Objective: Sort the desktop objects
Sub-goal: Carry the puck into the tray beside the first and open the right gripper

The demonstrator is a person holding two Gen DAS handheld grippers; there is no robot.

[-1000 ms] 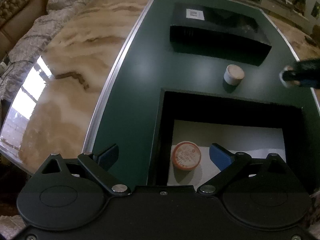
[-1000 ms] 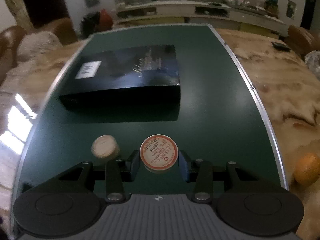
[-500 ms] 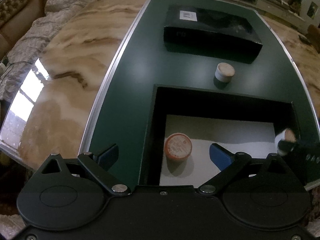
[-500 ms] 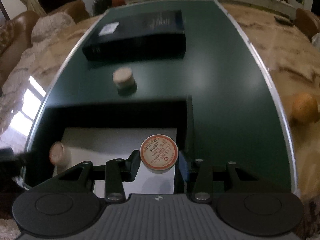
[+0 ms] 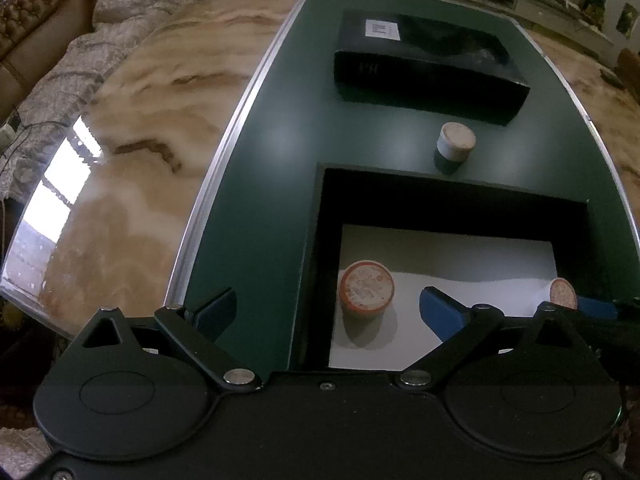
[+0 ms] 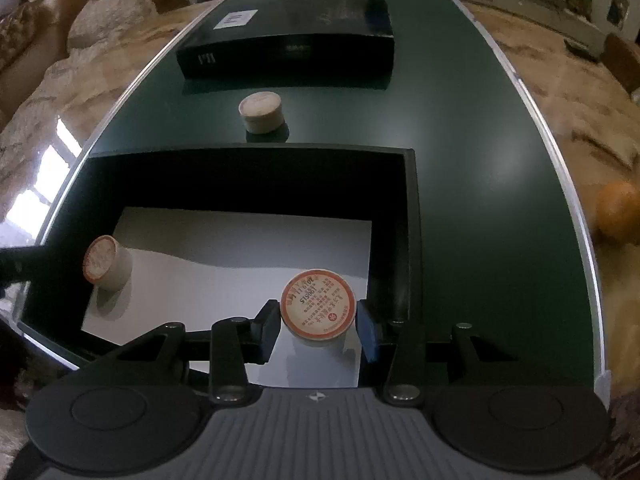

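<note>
My right gripper (image 6: 318,330) is shut on a small round tub with an orange-rimmed printed lid (image 6: 318,304). It holds the tub inside the open black box (image 6: 412,220), near the box's right wall and over its white floor. A second tub of the same kind (image 5: 366,290) stands on that floor at the left. My left gripper (image 5: 328,312) is open wide around it without touching: one finger is over the green mat (image 5: 260,200), the other inside the box. A third tub with a plain lid (image 6: 262,112) stands on the mat just beyond the box.
A closed black box with a white label (image 6: 288,40) lies at the far end of the mat. The mat rests on a marble table (image 5: 140,140), where an orange fruit (image 6: 618,216) lies off the mat's right edge. A sofa stands at the far left.
My right gripper has carried its tub back from over the mat, beside the plain-lidded tub, to inside the open box. The left gripper has barely shifted and stays open.
</note>
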